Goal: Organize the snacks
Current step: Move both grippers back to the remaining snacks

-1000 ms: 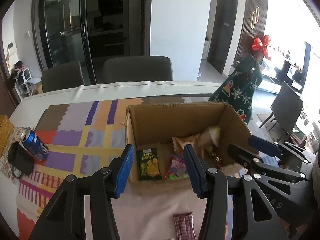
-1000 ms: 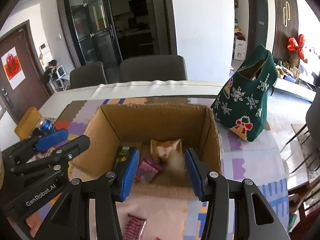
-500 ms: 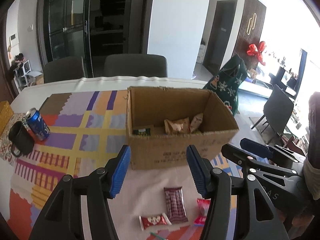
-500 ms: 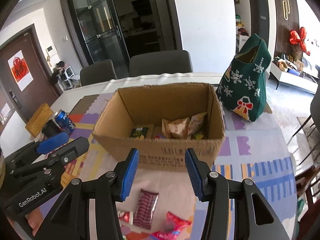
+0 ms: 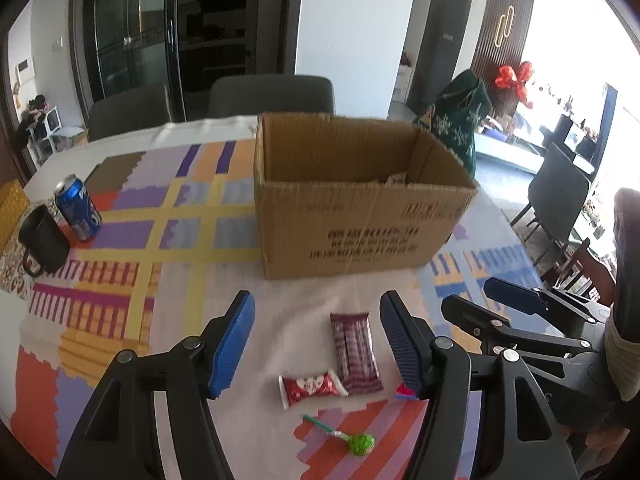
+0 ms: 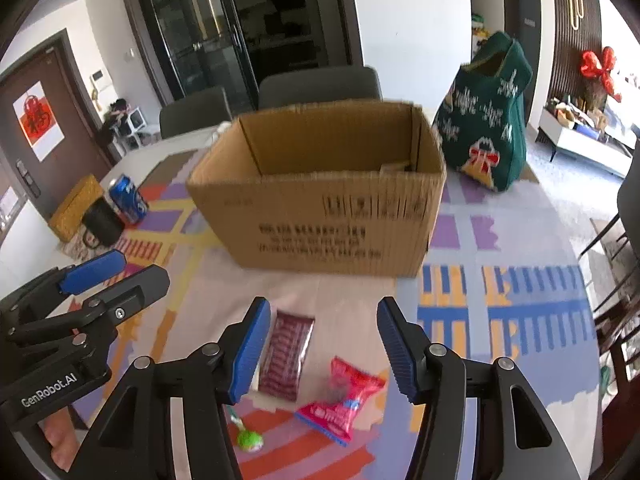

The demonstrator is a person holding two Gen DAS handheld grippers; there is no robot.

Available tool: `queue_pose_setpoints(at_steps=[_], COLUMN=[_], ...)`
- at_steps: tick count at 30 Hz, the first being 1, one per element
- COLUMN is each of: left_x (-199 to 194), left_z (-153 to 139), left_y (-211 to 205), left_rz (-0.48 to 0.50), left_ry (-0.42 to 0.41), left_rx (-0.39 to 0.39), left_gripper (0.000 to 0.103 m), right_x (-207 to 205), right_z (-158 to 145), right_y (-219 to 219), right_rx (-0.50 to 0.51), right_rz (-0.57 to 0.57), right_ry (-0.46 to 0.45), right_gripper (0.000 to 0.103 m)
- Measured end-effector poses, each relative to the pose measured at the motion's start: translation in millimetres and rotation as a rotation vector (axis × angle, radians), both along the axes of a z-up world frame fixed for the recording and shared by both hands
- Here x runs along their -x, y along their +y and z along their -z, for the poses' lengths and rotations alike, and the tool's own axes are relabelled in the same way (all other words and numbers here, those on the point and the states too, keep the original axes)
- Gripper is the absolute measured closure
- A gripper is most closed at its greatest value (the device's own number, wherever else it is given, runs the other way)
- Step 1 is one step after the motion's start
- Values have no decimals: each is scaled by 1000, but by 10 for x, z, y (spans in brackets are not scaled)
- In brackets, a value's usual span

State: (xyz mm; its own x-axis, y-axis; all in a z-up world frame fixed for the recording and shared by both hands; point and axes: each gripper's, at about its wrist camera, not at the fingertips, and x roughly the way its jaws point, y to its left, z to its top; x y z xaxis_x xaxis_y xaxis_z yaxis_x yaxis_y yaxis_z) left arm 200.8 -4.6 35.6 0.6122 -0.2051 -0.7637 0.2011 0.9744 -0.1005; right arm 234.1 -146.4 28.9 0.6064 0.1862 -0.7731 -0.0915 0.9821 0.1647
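An open cardboard box (image 5: 360, 216) (image 6: 332, 216) stands mid-table with snack packs barely showing inside. In front of it lie loose snacks: a maroon wrapper (image 5: 354, 354) (image 6: 286, 356), a small red candy pack (image 5: 312, 388), a pink-red packet (image 6: 340, 400) and a green lollipop (image 5: 360, 445) (image 6: 249, 439). My left gripper (image 5: 318, 344) hovers over the maroon wrapper and red candy, jaws opening, nothing between the pads. My right gripper (image 6: 323, 350) hangs above the maroon wrapper and pink packet, jaws also opening and holding nothing.
A blue soda can (image 5: 78, 206) (image 6: 129, 199) and a black mug (image 5: 42, 240) (image 6: 102, 224) stand at the left on the patterned tablecloth (image 5: 132, 240). A green knitted bag (image 6: 486, 120) sits right of the box. Dark chairs (image 5: 272, 94) line the far edge.
Both grippers have pulled back from over the box to the near table, and their jaws have widened. The loose snacks in front of the box have come into view.
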Motion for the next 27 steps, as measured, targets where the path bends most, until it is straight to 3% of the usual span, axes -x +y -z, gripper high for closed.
queue_pose_setpoints(at_steps=[11,27], left_x=[107,221], left_z=[408,948], left_y=[29,-44], left_rz=[10,225], left_ry=[111,181], left_rx=[-20,-182], left_gripper=[38,38], right_x=[140,180], right_z=[361,817], right_y=[35,38], right_rx=[-3,8], right_rz=[-6,31], right_ry=[103,234], right_gripper=[46,46])
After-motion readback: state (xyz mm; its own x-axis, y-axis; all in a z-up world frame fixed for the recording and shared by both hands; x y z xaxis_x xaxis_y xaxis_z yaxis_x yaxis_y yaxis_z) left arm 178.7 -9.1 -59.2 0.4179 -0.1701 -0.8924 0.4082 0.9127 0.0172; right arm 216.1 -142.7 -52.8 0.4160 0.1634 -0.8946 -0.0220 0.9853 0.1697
